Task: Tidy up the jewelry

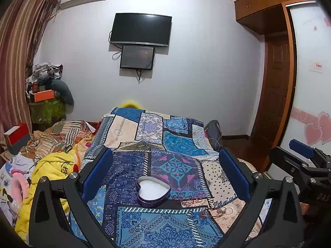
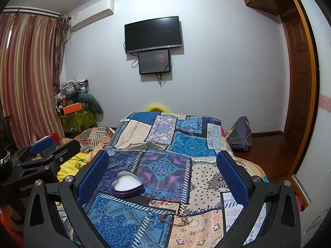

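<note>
A purple heart-shaped tin with white lining lies open on the patchwork bed cover; it also shows in the right wrist view. Just right of it lie a red cord bracelet and, nearer, a beaded red bracelet with a ring. My left gripper is open and empty, held above the cover with the tin between its fingers' line of sight. My right gripper is open and empty, beside the left one.
The patchwork cover spans the bed. Rumpled yellow and striped blankets lie on the left. A grey bag sits on the floor at the right. A wardrobe and a cluttered corner pile stand at the back.
</note>
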`<state>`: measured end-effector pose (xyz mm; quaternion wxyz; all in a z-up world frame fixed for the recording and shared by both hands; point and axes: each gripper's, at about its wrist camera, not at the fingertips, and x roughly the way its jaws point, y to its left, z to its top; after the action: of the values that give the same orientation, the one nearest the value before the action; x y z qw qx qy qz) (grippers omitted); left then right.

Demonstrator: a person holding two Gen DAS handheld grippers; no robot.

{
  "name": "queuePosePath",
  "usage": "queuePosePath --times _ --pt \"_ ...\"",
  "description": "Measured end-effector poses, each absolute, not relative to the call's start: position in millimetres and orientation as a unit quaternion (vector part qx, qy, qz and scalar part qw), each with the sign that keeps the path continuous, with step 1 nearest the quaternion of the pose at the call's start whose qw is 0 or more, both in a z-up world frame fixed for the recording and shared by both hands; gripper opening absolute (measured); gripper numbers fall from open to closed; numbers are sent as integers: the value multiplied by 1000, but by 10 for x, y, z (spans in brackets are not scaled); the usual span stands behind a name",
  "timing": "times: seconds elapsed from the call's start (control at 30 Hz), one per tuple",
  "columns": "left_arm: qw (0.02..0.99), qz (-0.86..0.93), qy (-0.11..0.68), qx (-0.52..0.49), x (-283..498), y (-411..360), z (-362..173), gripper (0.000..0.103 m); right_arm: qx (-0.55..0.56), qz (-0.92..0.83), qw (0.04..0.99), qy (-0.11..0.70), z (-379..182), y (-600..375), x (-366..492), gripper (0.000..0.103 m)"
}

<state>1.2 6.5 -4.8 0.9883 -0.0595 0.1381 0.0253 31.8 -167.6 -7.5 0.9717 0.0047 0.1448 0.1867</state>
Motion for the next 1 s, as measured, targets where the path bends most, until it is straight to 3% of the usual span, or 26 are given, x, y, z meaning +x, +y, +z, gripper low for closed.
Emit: queuePosePath --times 1.0 --pt "989 25 134 -59 -18 59 -35 103 9 190 971 143 -58 -1597 261 103"
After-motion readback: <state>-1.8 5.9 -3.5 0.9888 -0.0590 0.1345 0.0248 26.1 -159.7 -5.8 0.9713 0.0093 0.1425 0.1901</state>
